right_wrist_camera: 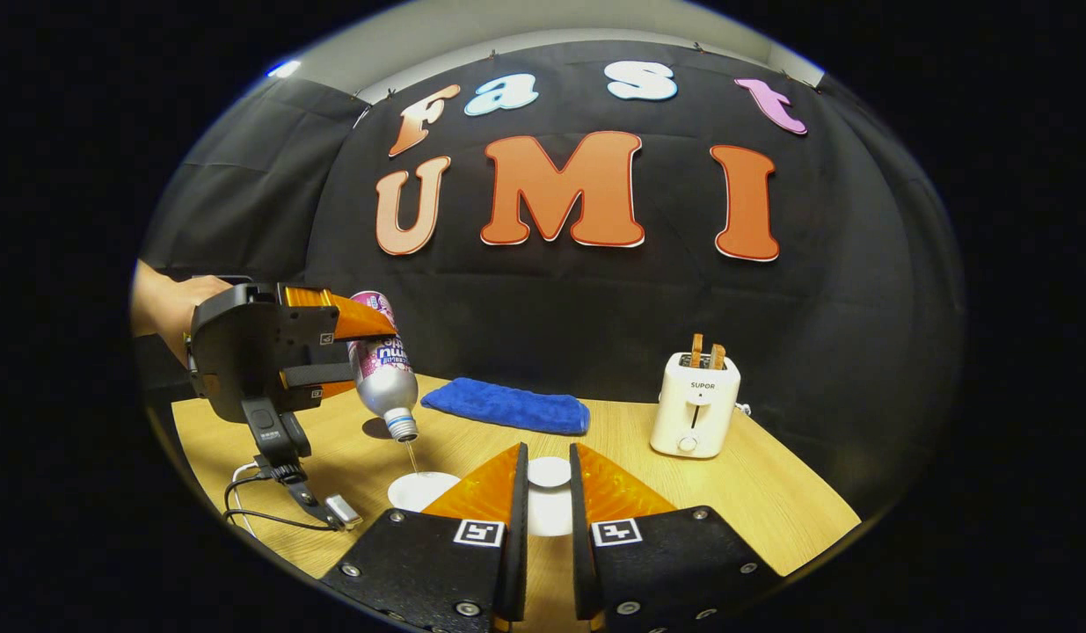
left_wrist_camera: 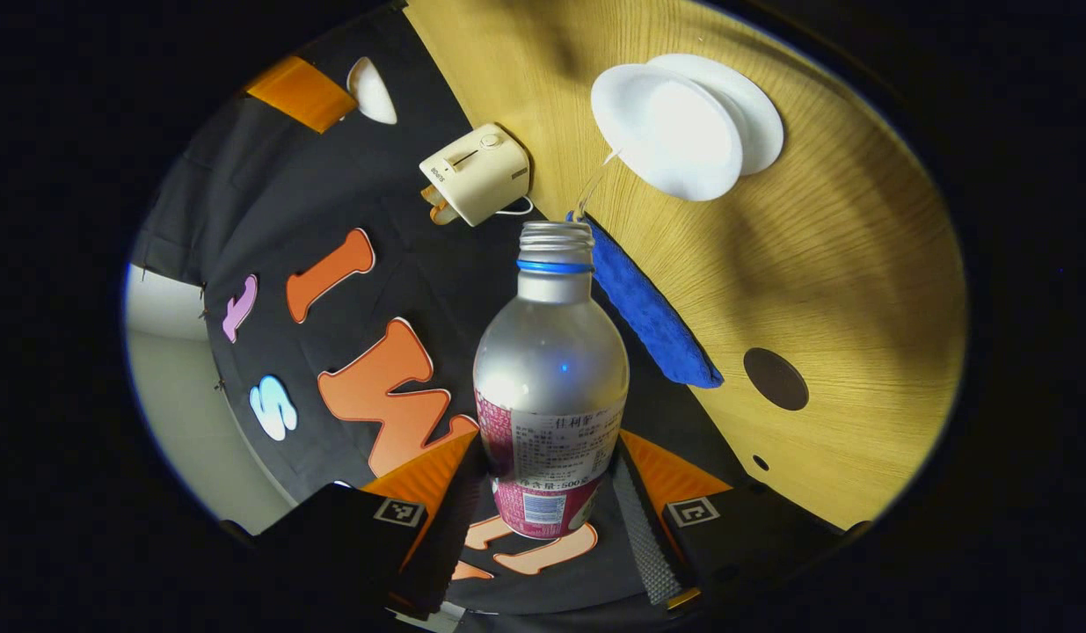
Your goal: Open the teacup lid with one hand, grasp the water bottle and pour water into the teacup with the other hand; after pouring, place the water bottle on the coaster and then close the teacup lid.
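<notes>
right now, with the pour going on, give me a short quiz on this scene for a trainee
1. True or false: the water bottle between the left gripper fingers has its cap on.
2. In the right gripper view, what lies on the table between the bottle and the toaster? A) a sponge B) a blue cloth C) a plate
3. Fill in: the thin stream from the bottle's mouth falls into the white ____.

Key: 1 false, the mouth is bare. 2 B. 3 teacup.
</notes>
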The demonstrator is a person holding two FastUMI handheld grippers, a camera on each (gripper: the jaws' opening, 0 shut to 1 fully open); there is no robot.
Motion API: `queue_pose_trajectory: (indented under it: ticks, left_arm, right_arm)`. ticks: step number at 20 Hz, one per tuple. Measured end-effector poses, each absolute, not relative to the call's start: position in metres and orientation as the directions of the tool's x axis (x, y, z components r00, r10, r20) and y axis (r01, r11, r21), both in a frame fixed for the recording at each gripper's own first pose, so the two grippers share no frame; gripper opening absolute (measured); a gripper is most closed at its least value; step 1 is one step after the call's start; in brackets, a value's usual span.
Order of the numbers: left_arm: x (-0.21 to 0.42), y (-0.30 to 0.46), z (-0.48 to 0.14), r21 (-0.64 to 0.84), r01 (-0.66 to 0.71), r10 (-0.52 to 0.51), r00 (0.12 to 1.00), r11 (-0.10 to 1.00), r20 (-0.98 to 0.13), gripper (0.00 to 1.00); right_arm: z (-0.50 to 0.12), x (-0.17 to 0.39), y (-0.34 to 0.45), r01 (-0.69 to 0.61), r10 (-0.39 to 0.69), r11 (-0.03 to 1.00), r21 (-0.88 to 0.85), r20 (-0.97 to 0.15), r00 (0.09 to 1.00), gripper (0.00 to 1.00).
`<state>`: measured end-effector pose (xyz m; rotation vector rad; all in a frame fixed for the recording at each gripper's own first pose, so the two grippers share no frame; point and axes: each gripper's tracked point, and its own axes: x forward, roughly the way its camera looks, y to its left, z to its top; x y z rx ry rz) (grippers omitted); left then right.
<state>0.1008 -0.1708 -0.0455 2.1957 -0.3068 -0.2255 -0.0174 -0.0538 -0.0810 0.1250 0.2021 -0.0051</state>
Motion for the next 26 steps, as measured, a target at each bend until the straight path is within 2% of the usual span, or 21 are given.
queue_pose_trajectory:
  ticks: [5,6,7,10,13,14,15,17,21,25,26]
  left_arm:
    - [0.098,-0.172,-0.052,0.782,-0.155,-0.31,0.949,-0.604,-0.052,0.82]
    - [0.097,-0.172,-0.053,0.779,-0.158,-0.312,0.949,-0.607,-0.051,0.87]
    - [0.097,-0.173,-0.053,0.778,-0.163,-0.315,0.948,-0.607,-0.048,0.82]
    - [0.094,-0.177,-0.052,0.771,-0.184,-0.333,0.942,-0.609,-0.038,0.84]
    - [0.092,-0.177,-0.052,0.77,-0.195,-0.341,0.939,-0.608,-0.032,0.82]
    - [0.091,-0.178,-0.051,0.771,-0.2,-0.345,0.938,-0.605,-0.027,0.84]
    - [0.092,-0.178,-0.051,0.775,-0.203,-0.348,0.937,-0.598,-0.023,0.82]
    - [0.093,-0.177,-0.048,0.789,-0.217,-0.36,0.933,-0.575,-0.006,0.85]
    - [0.092,-0.177,-0.043,0.824,-0.228,-0.376,0.926,-0.518,0.021,0.82]
    - [0.087,-0.173,-0.032,0.867,-0.265,-0.404,0.911,-0.423,0.082,0.87]
    - [0.084,-0.173,-0.029,0.877,-0.281,-0.419,0.902,-0.39,0.103,0.84]
  right_arm:
    - [-0.081,-0.017,-0.052,0.008,0.017,0.992,0.127,-0.202,0.979,0.22]
    - [-0.081,-0.017,-0.051,0.004,0.022,0.992,0.125,-0.204,0.979,0.22]
    - [-0.082,-0.017,-0.052,0.006,0.02,0.992,0.124,-0.207,0.978,0.22]
    - [-0.082,-0.016,-0.05,0.001,0.025,0.993,0.121,-0.209,0.978,0.22]
    - [-0.082,-0.015,-0.05,-0.004,0.029,0.993,0.121,-0.209,0.977,0.22]
    - [-0.081,-0.015,-0.049,-0.002,0.027,0.993,0.121,-0.209,0.978,0.22]
    - [-0.082,-0.015,-0.048,-0.005,0.03,0.993,0.122,-0.21,0.977,0.22]
    - [-0.082,-0.014,-0.047,-0.007,0.032,0.992,0.123,-0.21,0.977,0.22]
    - [-0.081,-0.011,-0.042,-0.011,0.037,0.992,0.123,-0.21,0.977,0.22]
    - [-0.081,-0.009,-0.036,-0.019,0.045,0.993,0.121,-0.21,0.977,0.22]
    - [-0.08,-0.008,-0.035,-0.021,0.046,0.992,0.122,-0.21,0.977,0.22]
